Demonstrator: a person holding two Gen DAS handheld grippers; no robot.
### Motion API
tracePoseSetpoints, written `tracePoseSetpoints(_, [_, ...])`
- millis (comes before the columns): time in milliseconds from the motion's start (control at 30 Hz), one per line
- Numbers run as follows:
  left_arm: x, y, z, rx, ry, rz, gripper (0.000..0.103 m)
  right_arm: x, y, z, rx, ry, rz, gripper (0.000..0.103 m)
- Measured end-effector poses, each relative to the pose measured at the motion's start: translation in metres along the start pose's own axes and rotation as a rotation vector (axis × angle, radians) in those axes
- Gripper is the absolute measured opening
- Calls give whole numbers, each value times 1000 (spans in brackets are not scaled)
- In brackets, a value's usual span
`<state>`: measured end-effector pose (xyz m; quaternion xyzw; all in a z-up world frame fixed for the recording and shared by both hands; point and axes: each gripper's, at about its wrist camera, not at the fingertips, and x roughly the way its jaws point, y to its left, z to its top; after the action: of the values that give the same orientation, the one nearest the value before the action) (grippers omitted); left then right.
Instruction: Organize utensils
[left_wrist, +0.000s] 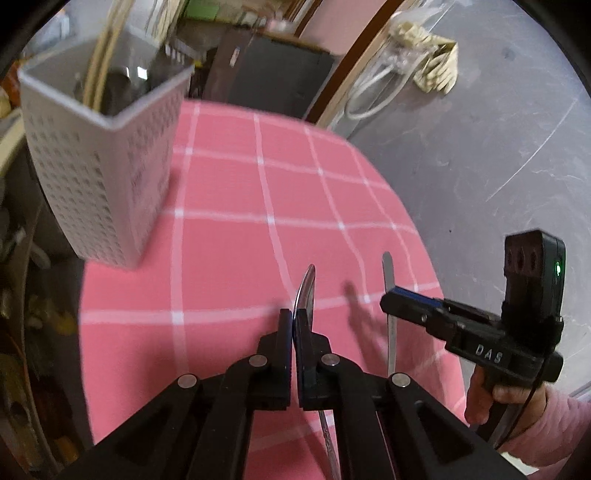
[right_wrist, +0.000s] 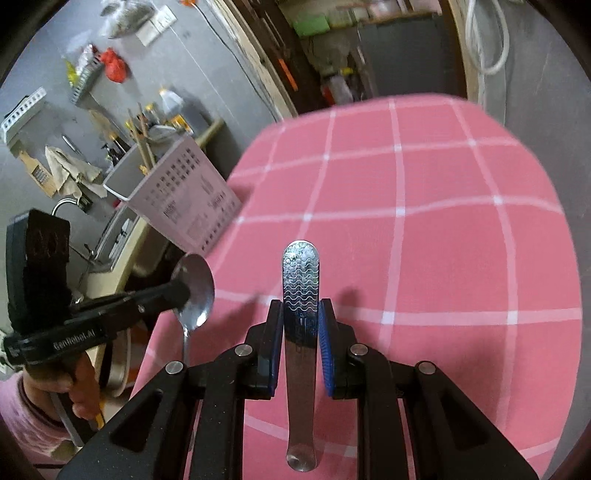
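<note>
My left gripper (left_wrist: 293, 317) is shut on a steel spoon (left_wrist: 306, 291), gripping its bowl edge-on, handle hanging down toward the camera. It holds the spoon above the pink checked tablecloth (left_wrist: 229, 258). The right wrist view shows that spoon (right_wrist: 195, 291) in the left gripper (right_wrist: 181, 293). My right gripper (right_wrist: 301, 314) is shut on a flat steel utensil handle (right_wrist: 300, 295) with a wavy pattern, held upright above the cloth. That gripper (left_wrist: 391, 299) and handle (left_wrist: 387, 266) show at right in the left wrist view. A white perforated utensil holder (left_wrist: 99, 155) with chopsticks stands far left.
The holder (right_wrist: 184, 199) sits near the table's left edge. The round table's edge (left_wrist: 413, 221) drops off to grey floor on the right. Cluttered shelves and a sink lie beyond the table at left (right_wrist: 74, 177).
</note>
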<state>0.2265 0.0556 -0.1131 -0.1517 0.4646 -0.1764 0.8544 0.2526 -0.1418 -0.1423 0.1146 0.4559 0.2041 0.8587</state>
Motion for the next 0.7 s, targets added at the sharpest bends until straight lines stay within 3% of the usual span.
tracePoseSetpoints(400, [-46, -4, 19, 63, -202, -2, 2, -38, 30, 3, -7, -264, 4, 16])
tracePoseSetpoints(467, [-50, -3, 24, 72, -219, 0, 2, -41, 35, 6, -19, -293, 4, 12])
tracePoseSetpoints(500, [-52, -2, 26, 75, -224, 2, 2, -42, 38, 7, -25, -302, 3, 1])
tracePoseSetpoints(700, [-57, -5, 30, 88, -233, -1, 2, -45, 50, 3, -34, -321, 1, 1])
